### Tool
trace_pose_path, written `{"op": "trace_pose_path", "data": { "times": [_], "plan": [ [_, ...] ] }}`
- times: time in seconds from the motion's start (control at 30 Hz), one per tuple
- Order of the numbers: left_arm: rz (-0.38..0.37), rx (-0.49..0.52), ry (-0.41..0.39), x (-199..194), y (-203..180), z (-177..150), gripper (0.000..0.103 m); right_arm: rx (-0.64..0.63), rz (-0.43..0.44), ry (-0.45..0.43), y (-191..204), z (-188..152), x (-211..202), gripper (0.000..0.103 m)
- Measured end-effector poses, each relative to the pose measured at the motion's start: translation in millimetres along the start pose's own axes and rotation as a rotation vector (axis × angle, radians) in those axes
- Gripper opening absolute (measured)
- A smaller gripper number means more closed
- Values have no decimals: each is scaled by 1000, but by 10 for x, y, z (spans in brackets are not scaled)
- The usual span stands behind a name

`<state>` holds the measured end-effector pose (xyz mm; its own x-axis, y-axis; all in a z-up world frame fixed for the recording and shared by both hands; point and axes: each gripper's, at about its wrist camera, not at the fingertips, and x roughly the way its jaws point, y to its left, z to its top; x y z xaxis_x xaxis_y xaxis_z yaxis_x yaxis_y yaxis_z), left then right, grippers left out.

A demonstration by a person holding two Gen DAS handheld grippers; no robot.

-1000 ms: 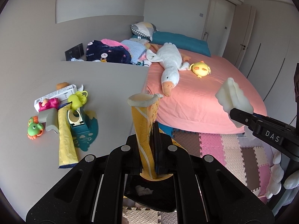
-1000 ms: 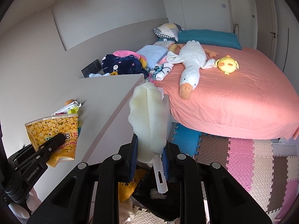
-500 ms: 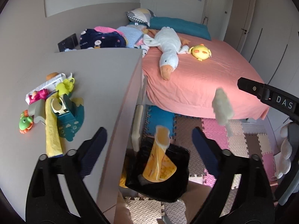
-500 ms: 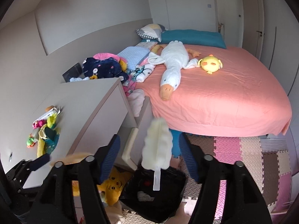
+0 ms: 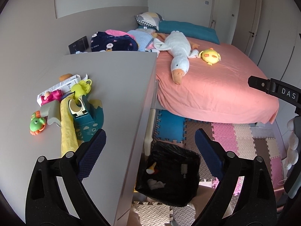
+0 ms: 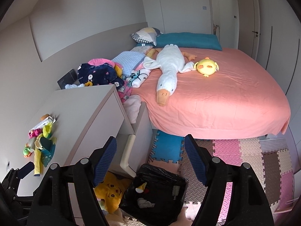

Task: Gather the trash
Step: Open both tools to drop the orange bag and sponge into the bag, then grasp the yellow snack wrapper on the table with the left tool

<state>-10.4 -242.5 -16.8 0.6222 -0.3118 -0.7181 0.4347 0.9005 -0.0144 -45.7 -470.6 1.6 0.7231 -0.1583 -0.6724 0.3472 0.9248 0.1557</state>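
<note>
On the far-left desk (image 5: 116,79), a yellow wrapper (image 5: 67,128) and a white box (image 5: 62,85) lie among toys, likely left to collect. The left gripper (image 5: 150,146) and right gripper (image 6: 150,158) hang spread and empty above the black-lined bin (image 5: 169,175), which holds several scraps.

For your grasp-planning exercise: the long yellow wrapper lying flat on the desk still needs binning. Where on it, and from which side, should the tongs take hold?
Take the yellow wrapper at its near end, coming from the desk's front edge with the open left tongs. That end lies free, while its far end is tucked among the tape dispenser and toys. It lies flat, so pinch across its narrow width.
</note>
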Motion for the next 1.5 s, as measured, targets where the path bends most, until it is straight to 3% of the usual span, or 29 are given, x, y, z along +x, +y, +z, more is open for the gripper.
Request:
{"op": "trace_pose_path", "data": {
  "times": [1.1, 1.5],
  "plan": [
    [152, -189, 22, 12, 1097, -123, 92, -121, 127, 76, 887, -58, 382, 75],
    [167, -226, 70, 294, 1359, -128, 64, -132, 144, 97, 1023, -51, 558, 75]
  ]
}}
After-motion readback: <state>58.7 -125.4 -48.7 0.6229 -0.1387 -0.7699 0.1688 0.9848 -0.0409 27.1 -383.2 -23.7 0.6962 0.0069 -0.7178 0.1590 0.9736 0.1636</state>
